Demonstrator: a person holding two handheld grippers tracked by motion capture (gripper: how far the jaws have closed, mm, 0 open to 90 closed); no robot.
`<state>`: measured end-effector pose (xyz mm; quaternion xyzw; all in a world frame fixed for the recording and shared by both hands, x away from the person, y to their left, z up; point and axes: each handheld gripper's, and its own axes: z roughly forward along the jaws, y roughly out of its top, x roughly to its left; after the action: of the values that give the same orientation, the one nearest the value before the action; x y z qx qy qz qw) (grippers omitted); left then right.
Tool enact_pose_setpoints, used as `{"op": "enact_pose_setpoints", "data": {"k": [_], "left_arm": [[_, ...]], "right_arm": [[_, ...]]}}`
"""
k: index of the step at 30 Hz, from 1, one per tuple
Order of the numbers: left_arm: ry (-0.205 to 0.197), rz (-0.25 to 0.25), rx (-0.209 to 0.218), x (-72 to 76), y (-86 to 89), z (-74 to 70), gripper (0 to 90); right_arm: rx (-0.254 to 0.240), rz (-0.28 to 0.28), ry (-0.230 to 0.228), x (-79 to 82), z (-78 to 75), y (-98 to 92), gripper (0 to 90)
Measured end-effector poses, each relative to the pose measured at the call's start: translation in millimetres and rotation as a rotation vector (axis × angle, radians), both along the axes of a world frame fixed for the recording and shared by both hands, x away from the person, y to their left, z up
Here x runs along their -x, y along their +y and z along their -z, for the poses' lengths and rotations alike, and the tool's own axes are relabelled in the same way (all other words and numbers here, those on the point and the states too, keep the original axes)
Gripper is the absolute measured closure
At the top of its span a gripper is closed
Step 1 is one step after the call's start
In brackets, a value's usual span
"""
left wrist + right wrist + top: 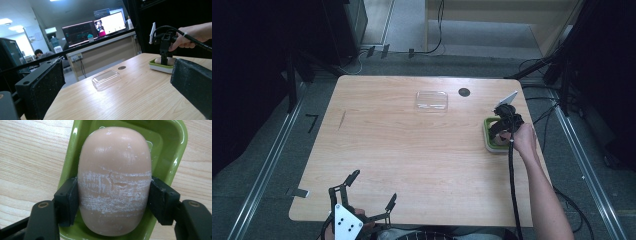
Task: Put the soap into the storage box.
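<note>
With the soap bar (114, 182) lying in its green dish (175, 145), I clamp the right tongs (113, 203) across its flanks; the left tongs (369, 192) rest open, clear, at the bench (412, 150) edge.

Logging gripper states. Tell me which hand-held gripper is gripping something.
The right hand-held gripper: its jaws press both sides of the pink soap bar in the green dish. The left hand-held gripper is open, holding nothing.
</note>
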<state>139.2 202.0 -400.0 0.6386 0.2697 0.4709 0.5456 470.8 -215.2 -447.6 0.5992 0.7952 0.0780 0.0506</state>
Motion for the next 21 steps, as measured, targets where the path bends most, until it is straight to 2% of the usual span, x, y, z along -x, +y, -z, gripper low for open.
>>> {"op": "enact_pose_setpoints", "data": {"k": [21], "left_arm": [[0.000, 0.006, 0.001, -1.1, -0.8, 0.1, 0.0]], "right_arm": [[-0.009, 0.001, 0.004, 0.9, 0.6, -0.6, 32.8]]}}
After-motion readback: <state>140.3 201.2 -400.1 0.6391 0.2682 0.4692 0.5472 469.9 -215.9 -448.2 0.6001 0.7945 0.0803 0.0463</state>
